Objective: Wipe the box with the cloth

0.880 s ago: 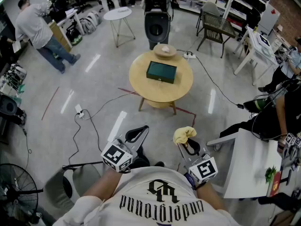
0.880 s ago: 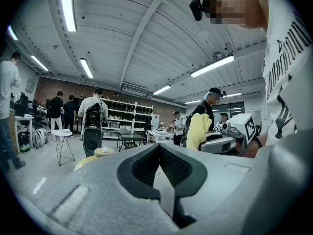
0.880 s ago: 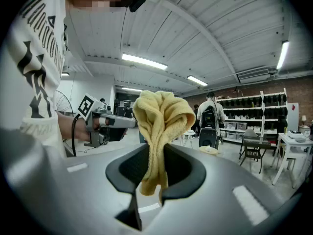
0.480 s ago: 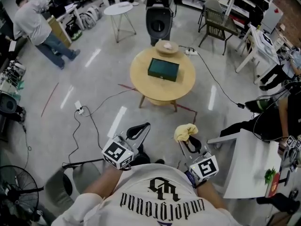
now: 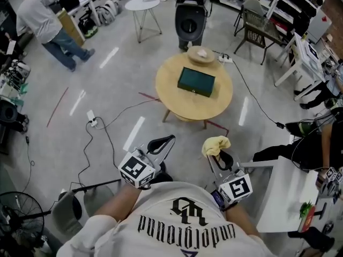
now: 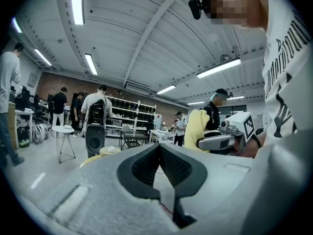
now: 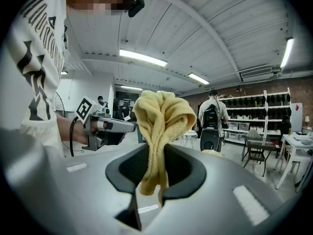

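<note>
In the middle of a round wooden counter [image 5: 185, 105], a dark green box [image 5: 196, 81] is lying flat. A shallow tan dish [image 5: 202, 54] is sitting near the counter's far rim. The box is resting well apart from both claws, across a stretch of grey floor [image 5: 123, 74].

The yellow cloth [image 5: 215, 144] is being held in the right claw [image 5: 218, 155], which is pinching it between its pads. In the right gripper view, the cloth is bunching up above the jaws in a folded bundle and trailing down below them. The left claw [image 5: 161, 143] is pointing level beside the right one, its jaws pressed together with nothing between them.

A person in a white shirt with black lettering is holding both grippers close to the body. A white power strip [image 5: 92, 123] with cables is lying on the floor to the left. Farther off, another person [image 5: 40, 23] in a grey top is standing by a workbench, and a small white side table [image 5: 142, 4] is standing beyond the counter.
</note>
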The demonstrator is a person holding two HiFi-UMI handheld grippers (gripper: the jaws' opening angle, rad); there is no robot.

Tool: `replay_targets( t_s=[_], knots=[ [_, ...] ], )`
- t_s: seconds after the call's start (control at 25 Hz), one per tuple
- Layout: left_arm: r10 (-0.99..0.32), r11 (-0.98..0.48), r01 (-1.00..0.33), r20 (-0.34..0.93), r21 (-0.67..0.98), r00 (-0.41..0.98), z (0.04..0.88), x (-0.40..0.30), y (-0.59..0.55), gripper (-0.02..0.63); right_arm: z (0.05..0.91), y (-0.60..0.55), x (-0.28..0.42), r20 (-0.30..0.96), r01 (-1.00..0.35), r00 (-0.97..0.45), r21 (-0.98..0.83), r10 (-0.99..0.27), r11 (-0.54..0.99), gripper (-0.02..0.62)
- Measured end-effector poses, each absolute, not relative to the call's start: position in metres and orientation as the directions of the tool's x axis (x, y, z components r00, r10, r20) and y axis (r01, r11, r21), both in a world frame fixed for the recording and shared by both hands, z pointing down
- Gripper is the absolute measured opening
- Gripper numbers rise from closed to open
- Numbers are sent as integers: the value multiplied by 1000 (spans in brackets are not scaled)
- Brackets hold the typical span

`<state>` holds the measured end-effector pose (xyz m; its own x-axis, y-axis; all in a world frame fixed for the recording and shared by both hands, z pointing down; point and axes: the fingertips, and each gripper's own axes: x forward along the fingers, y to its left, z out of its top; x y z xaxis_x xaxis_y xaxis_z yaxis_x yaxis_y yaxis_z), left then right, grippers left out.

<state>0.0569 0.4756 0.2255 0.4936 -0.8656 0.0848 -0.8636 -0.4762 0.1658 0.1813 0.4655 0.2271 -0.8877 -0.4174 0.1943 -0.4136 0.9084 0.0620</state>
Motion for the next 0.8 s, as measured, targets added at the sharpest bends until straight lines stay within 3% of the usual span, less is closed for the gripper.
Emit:
replay_targets(
  t_s=[0.44,0.8],
  knots=[
    [-839,-522,-839,84,155,538,213,-33,416,6,220,408,84,188,-442,-877,46,-443,896,84],
    [-826,-529,-827,107,191,553,232,-54,389,6,238,387,55,220,-433,-876,28,-428,901,84]
  ],
)
